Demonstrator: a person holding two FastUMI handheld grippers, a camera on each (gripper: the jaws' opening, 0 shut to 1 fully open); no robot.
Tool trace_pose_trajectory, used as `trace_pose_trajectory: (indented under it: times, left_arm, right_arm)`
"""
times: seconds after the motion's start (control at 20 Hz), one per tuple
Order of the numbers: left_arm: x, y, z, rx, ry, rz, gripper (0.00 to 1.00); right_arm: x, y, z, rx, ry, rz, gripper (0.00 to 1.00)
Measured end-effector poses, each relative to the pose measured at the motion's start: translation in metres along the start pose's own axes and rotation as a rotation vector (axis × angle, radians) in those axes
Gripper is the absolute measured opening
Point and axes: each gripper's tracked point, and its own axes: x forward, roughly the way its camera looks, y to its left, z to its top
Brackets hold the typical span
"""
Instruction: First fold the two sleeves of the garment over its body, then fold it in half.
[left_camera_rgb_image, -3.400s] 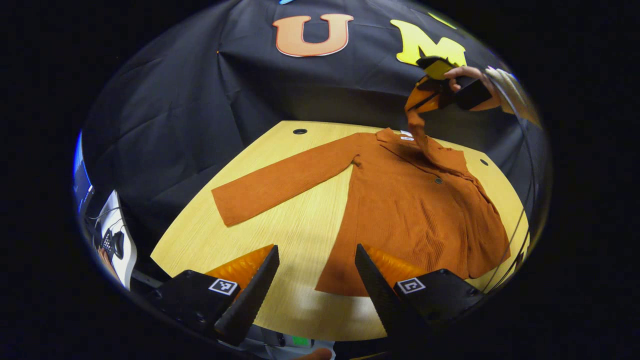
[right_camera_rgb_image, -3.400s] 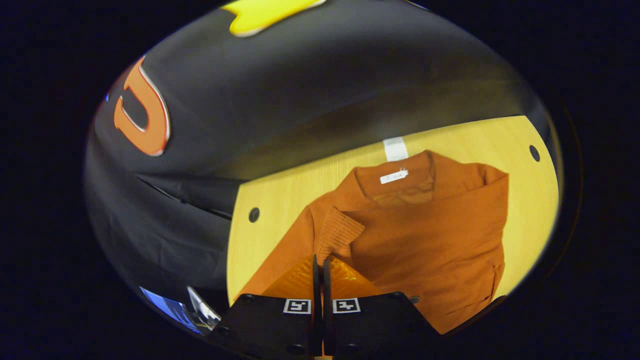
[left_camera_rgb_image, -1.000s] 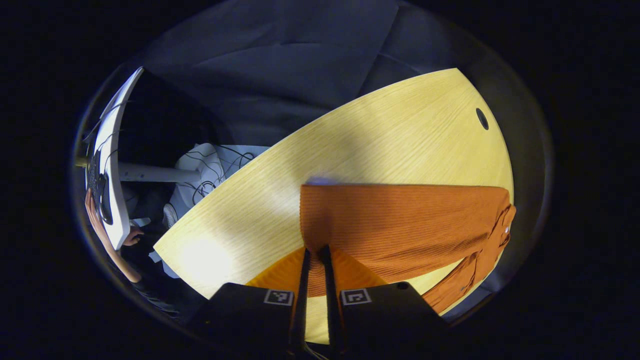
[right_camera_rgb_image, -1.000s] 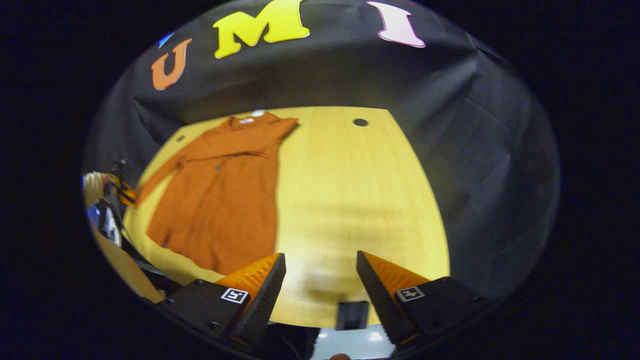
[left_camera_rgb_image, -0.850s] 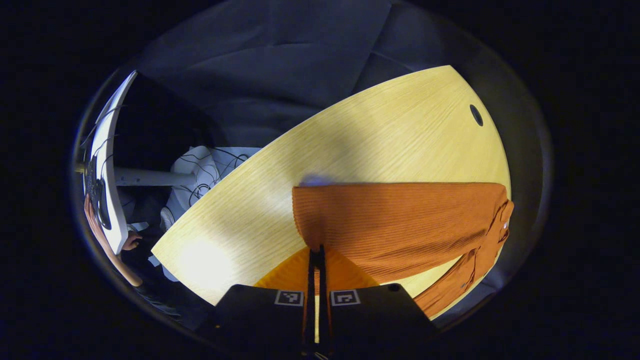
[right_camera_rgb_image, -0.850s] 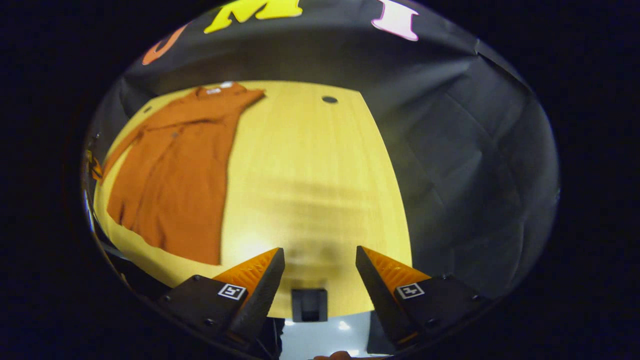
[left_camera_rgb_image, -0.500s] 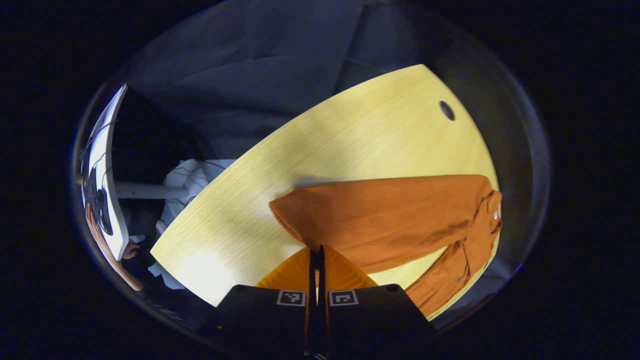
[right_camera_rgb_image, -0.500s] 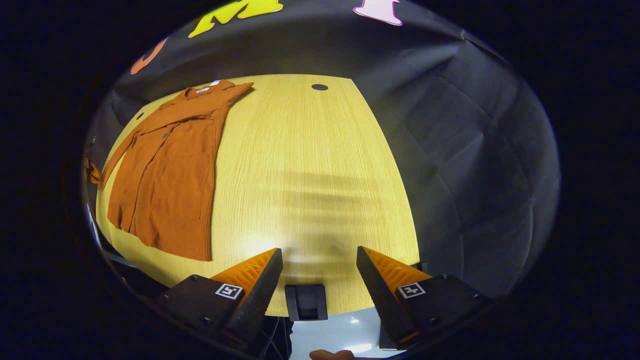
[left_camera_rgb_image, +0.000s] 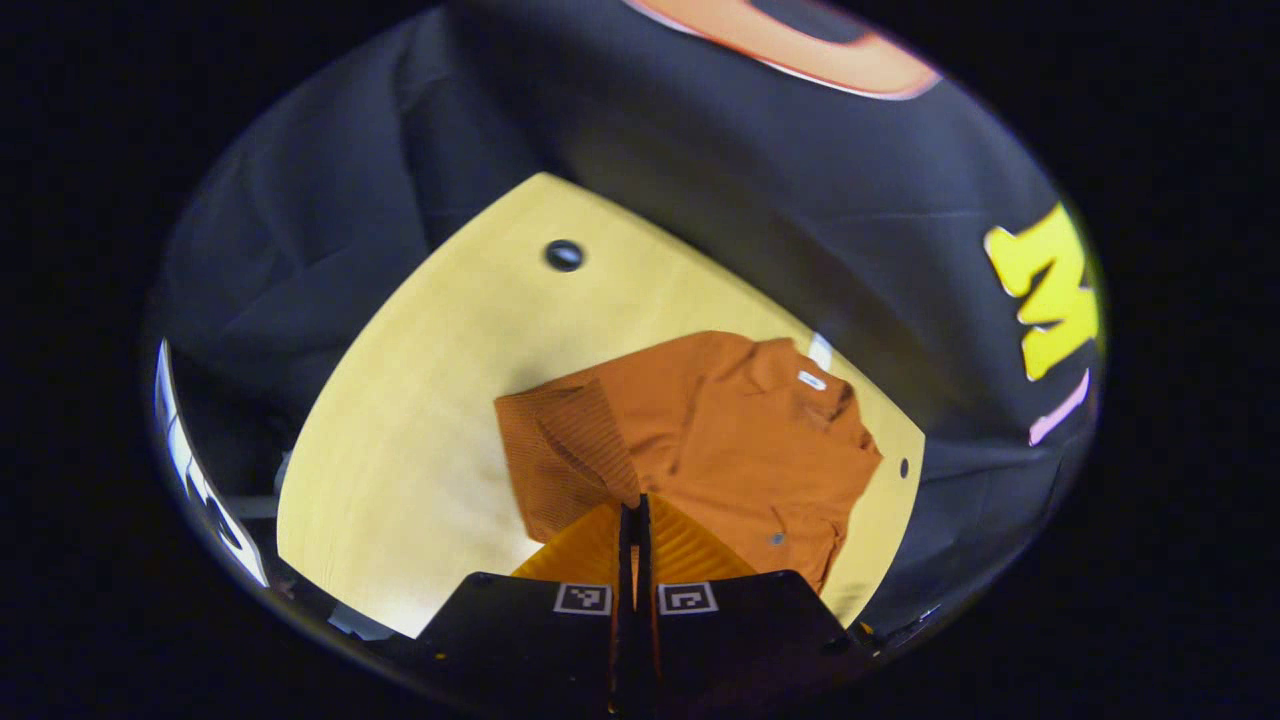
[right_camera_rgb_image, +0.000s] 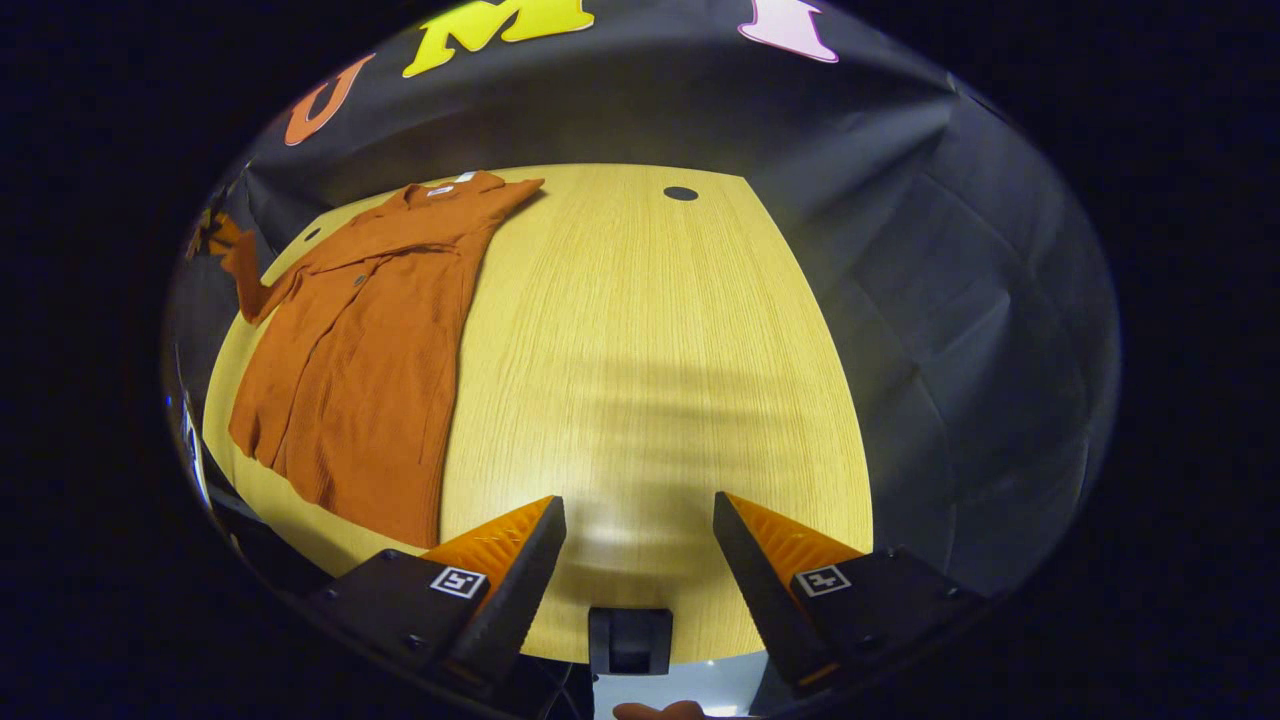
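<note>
left gripper (left_camera_rgb_image: 631, 505) closed on a sleeve (left_camera_rgb_image: 560, 455), lifted above the garment (left_camera_rgb_image: 740, 440).
the ribbed cuff was pinched between both fingers over the garment's body; the garment lay flat on the table (left_camera_rgb_image: 440, 380). in the right gripper view, the right gripper (right_camera_rgb_image: 634, 535) hung wide open and empty above the table's near edge, well apart from the garment (right_camera_rgb_image: 360, 340).

The left gripper view looked steeply down from close above the garment (left_camera_rgb_image: 720, 440), toward the booth wall. The right gripper view sat low at the surface's (right_camera_rgb_image: 650, 350) near edge, facing across it. Both views shared the garment and the surface.
</note>
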Motion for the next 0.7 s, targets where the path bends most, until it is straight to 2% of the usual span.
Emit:
trace_pose_trajectory:
  times: [0.2,0.35,0.5,0.55,0.6,0.7]
  left_arm:
    - [0.024,-0.097,-0.011,0.136,0.036,-0.018,0.03]
    - [0.055,-0.150,-0.028,0.197,0.096,-0.024,0.03]
    - [0.094,-0.201,-0.054,0.257,0.144,-0.009,0.03]
    - [0.107,-0.216,-0.065,0.287,0.160,-0.003,0.00]
    - [0.117,-0.228,-0.075,0.314,0.178,0.003,0.03]
    - [0.137,-0.253,-0.097,0.337,0.209,0.009,0.03]
  right_arm:
    - [0.005,-0.016,-0.007,0.054,-0.006,0.019,0.96]
    - [-0.001,-0.024,-0.016,0.107,-0.049,0.090,0.96]
    - [-0.009,-0.049,-0.035,0.157,-0.069,0.085,0.96]
    - [-0.012,-0.059,-0.043,0.169,-0.066,0.074,0.96]
    - [-0.014,-0.067,-0.051,0.179,-0.064,0.062,0.96]
    - [-0.020,-0.084,-0.072,0.207,-0.055,0.025,0.96]
